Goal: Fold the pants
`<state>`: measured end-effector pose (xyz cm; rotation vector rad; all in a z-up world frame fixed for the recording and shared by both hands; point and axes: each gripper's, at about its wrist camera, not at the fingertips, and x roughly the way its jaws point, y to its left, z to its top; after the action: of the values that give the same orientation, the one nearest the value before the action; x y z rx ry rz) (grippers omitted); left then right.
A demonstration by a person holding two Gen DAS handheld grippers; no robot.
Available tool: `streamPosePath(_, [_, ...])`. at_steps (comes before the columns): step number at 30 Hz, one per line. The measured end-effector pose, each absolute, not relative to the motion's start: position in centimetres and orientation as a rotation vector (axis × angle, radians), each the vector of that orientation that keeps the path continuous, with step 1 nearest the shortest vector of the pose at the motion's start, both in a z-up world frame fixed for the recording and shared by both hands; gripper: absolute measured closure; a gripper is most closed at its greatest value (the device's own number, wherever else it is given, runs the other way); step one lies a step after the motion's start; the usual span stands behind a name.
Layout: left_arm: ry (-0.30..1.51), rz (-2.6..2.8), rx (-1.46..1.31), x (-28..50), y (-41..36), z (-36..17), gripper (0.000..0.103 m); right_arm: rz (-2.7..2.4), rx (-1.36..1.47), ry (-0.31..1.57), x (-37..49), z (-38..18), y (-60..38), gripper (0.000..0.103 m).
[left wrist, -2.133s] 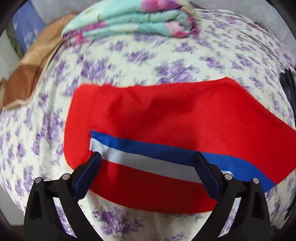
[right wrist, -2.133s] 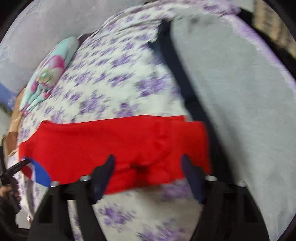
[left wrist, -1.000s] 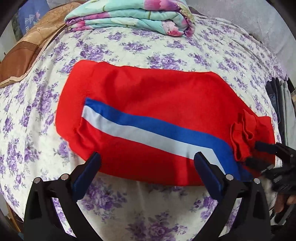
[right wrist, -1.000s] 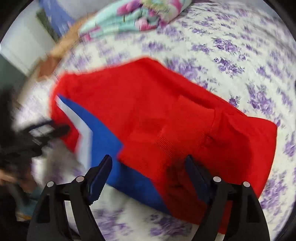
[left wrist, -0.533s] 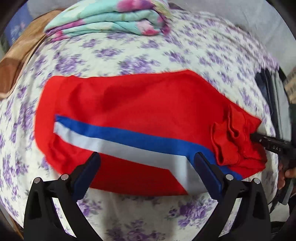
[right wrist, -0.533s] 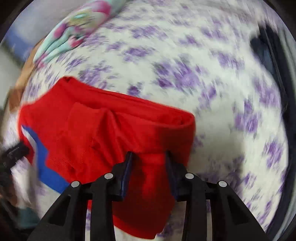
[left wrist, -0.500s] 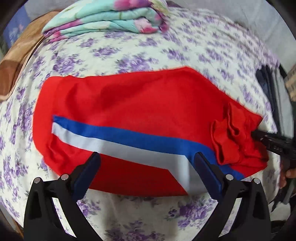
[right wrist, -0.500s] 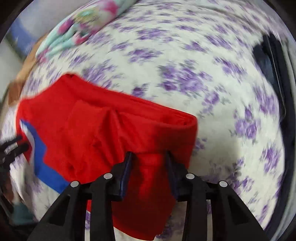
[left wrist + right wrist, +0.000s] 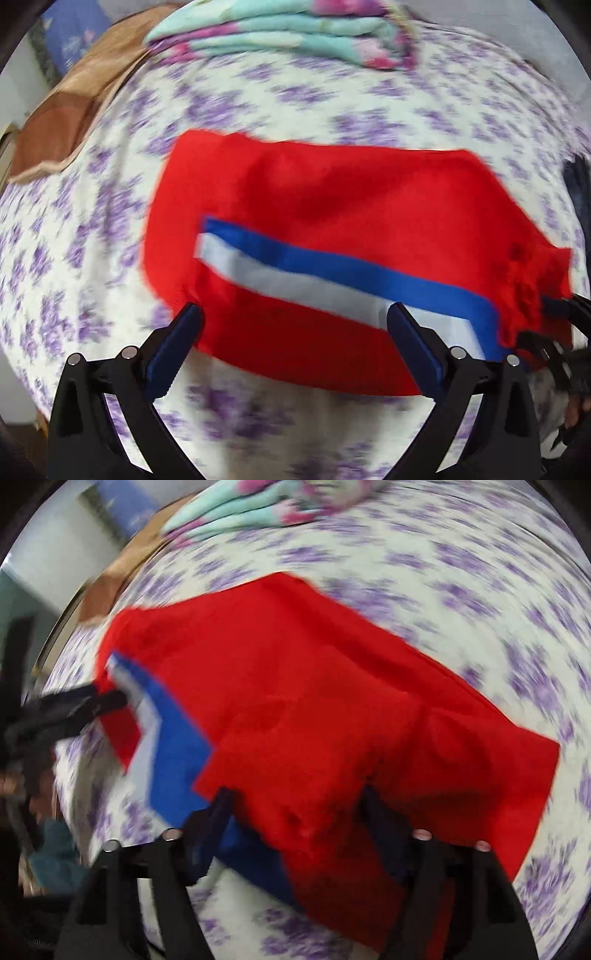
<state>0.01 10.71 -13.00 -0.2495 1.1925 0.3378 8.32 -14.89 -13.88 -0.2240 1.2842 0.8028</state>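
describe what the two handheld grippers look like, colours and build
Both match. The left gripper has black angular plastic arms forking outward in a V, silver round pins at the joints, and flat dark blue pads on the inner faces of its fingers. The right gripper has the same black frame, silver pins and dark blue pads. No cables or markings are readable; blur hides fine detail.

Both wrist views steeply downward, close above bed (image 9: 258, 110), sharing red pants (image 9: 332, 206), apparently from opposite ends
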Motion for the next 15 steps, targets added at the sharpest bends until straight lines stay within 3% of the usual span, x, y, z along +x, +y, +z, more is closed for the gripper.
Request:
streamPosePath(6, [1.136, 0.316, -0.287, 0.3, 10.8, -11.3, 0.005, 0.847, 0.032, 1.240, 10.3, -9.9, -18.3, 0.028])
streamPosePath(10, [1.141, 0.345, -0.178, 1.4, 10.5, -11.6, 0.005, 0.712, 0.099, 1.329, 12.4, -12.7, -21.7, 0.032])
streamPosePath(11, [1.151, 0.374, -0.185, 1.4, 11.1, -11.8, 0.005, 0.644, 0.053, 1.362, 12.9, -13.8, -21.6, 0.047])
streamPosePath(12, [1.147, 0.397, -0.206, 1.4, 11.9, -11.6, 0.005, 0.598, 0.033, 1.376, 13.0, -14.6, -22.4, 0.051])
streamPosePath(15, [1.065, 0.431, -0.235, 0.3, 14.2, -9.8, 0.005, 0.660, 0.220, 1.327, 12.9, -12.6, -24.8, 0.038])
